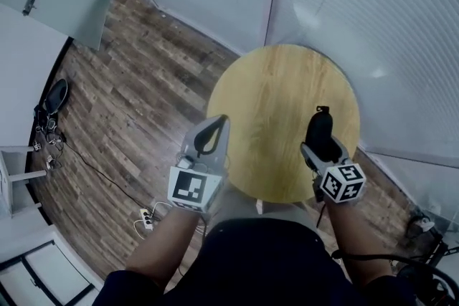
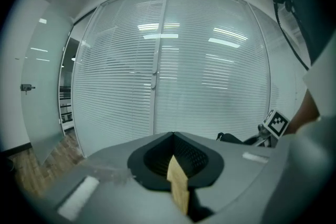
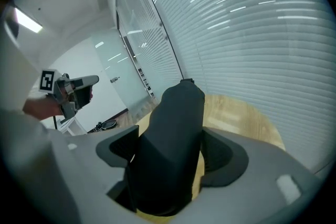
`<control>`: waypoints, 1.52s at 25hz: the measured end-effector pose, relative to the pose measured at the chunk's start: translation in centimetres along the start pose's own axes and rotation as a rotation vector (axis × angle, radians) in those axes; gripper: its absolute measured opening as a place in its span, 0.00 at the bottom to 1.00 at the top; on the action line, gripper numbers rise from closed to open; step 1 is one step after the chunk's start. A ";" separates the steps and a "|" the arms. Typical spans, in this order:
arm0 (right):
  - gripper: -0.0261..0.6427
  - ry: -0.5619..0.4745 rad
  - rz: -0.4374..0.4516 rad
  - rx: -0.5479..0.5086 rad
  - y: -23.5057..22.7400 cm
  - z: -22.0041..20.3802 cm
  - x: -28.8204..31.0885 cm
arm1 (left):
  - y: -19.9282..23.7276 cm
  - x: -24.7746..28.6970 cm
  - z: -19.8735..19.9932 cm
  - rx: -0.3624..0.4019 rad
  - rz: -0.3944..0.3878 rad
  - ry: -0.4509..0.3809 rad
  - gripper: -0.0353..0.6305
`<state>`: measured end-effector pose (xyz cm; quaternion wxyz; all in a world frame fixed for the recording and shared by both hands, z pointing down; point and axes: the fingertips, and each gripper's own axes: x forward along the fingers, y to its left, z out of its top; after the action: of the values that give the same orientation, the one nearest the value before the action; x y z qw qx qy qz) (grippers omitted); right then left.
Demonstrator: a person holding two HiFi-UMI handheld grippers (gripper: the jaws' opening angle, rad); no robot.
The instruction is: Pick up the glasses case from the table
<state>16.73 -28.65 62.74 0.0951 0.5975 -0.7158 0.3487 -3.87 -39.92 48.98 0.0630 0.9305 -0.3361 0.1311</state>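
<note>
In the head view both forearms reach forward from the bottom edge. The left claw [image 1: 217, 122] hangs at the near-left rim of the round wooden surface [image 1: 272, 97], over the plank floor [image 1: 136, 104], its marker cube [image 1: 192, 186] facing up. Its jaws are clenched tip to tip, with nothing between them. The right claw [image 1: 324, 147] sits over the near-right part of the surface, pointing away from the person and tilted downward. It is grasping the black glasses case [image 1: 319, 127], whose far end juts past the jaw tips.

In the left gripper view the left claw [image 2: 172, 135] points nearly level at a wall of white blinds [image 2: 210, 60]. The dark pads meet at the tip, and only a sliver of the surface [image 2: 179, 189] shows through the gap behind them. The other hand's marker cube [image 2: 276, 122] shows at the right.

In the right gripper view the right claw [image 3: 170, 155] is clamped on the glasses case [image 3: 176, 123]. Both pads press on its sides, and it stands lengthwise along the jaws. The surface [image 3: 236, 118] lies beyond and below it. The left claw [image 3: 79, 84] shows small at the left, well apart from the case.
</note>
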 end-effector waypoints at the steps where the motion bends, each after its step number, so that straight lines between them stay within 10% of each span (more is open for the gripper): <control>1: 0.60 -0.026 0.004 -0.006 0.5 1.0 -1.0 | -0.8 -0.2 0.7 0.011 -0.019 -0.006 0.06; 21: 0.60 -0.303 0.045 -0.132 3.0 11.5 -14.4 | -8.2 -0.3 10.4 0.143 -0.170 -0.135 0.06; 38: 0.60 -0.343 0.032 -0.140 3.8 11.9 -15.5 | -9.5 -1.6 9.7 0.130 -0.187 -0.119 0.06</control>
<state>20.72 -23.53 43.97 0.0073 0.6287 -0.7534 0.1926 2.96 -33.69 38.99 -0.0055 0.9661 -0.2418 0.0905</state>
